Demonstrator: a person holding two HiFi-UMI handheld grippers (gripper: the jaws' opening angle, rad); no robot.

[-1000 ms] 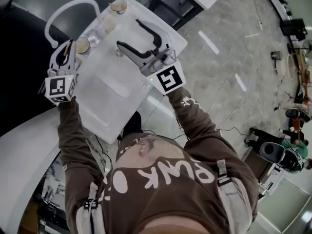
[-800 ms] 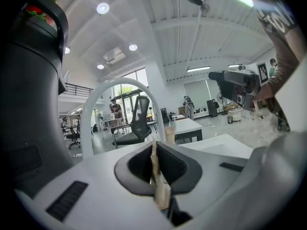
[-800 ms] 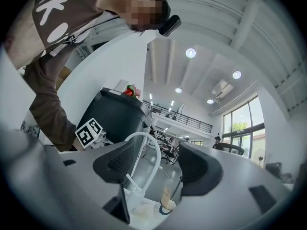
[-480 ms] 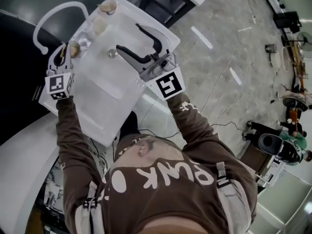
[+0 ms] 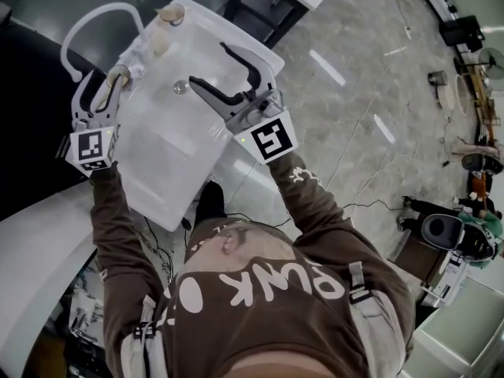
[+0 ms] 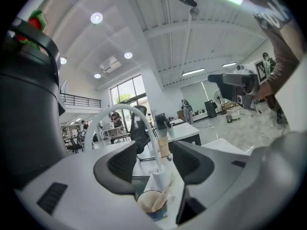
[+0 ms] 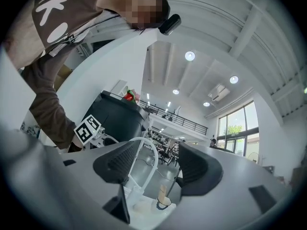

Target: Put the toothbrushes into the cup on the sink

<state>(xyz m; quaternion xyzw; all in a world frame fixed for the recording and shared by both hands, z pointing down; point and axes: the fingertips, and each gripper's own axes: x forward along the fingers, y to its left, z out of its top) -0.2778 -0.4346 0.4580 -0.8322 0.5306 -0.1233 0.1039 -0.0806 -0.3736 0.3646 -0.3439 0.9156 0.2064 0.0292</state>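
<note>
A small cup stands on the sink's corner by the base of the white faucet, with a pale wooden toothbrush leaning inside it. My left gripper hovers just above and behind the cup; its jaws are opening, and nothing is pressed between the pads. In the head view the left gripper is at the cup. My right gripper hangs open and empty over the basin. From the right gripper view a cup holds an upright toothbrush.
The white sink juts from a white counter, with a drain in its basin. A second tan-topped cup sits at the far corner. Open floor with cables lies to the right, and a dark table stands beyond.
The left gripper's jaws have spread apart at the cup, letting go of the thin tan toothbrush they held. The right gripper has stayed open over the basin.
</note>
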